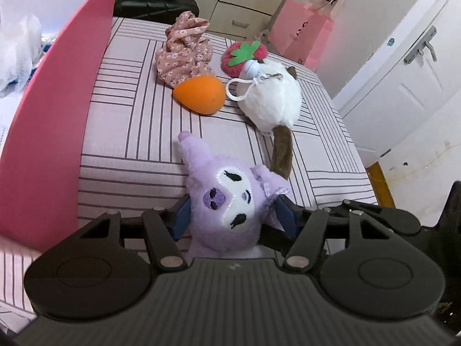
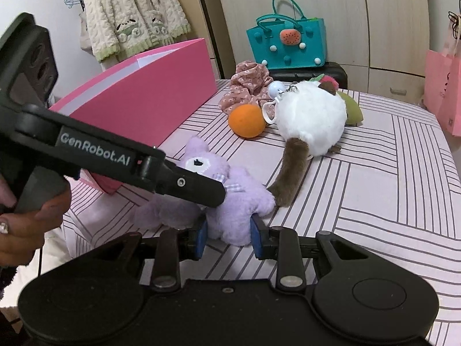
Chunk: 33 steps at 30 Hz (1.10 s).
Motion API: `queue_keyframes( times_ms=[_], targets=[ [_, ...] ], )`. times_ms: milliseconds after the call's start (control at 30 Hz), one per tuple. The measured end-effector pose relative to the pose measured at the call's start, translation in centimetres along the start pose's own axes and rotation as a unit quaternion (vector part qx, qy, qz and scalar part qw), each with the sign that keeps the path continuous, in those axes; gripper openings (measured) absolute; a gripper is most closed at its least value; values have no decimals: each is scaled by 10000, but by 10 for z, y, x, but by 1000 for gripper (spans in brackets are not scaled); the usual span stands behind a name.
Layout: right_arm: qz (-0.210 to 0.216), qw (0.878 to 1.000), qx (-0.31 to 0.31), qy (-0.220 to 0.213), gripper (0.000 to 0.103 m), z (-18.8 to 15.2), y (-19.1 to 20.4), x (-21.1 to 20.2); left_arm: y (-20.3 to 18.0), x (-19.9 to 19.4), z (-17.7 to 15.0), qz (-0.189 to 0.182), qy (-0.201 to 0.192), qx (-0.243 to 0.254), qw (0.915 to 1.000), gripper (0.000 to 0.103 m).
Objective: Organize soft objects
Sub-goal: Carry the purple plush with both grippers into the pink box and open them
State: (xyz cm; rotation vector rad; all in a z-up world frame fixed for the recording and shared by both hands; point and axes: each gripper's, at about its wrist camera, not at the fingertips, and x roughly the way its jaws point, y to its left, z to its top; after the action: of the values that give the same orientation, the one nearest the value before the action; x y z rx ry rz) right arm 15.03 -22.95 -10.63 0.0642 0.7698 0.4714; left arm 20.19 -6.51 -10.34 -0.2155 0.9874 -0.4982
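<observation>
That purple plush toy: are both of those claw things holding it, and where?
Yes. The left gripper clamps the purple plush toy at its head; the right gripper pinches its lower body.

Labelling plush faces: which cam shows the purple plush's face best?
Left wrist. The purple plush faces that lens: both eyes and the white face patch show between the left gripper fingers. In the right wrist view the purple plush is seen from the side and the left gripper's arm crosses its face.

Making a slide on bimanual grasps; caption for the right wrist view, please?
Both grippers close on a purple plush toy lying on the striped bed beside a pink box.
</observation>
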Motion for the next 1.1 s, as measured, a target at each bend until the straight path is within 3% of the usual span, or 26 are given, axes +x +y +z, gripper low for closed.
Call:
queue_keyframes(
  times_ms=[333, 567, 933, 1100],
  targets=[
    [316, 9980, 236, 484, 38, -2, 15, -22, -9, -29, -12, 50, 553, 236, 9982, 58],
    [574, 9941, 181, 905, 40, -1, 37, -42, -3, -56, -23, -147, 939, -4, 9955, 58],
    [1060, 9883, 76, 1096, 39, 4, 80, -66, 6, -126, -45, -130, 818, 93, 9965, 58],
    [1305, 9868, 241, 925, 39, 7, 98, -74, 18, -153, -51, -129, 626, 194, 9978, 58]
  ],
)
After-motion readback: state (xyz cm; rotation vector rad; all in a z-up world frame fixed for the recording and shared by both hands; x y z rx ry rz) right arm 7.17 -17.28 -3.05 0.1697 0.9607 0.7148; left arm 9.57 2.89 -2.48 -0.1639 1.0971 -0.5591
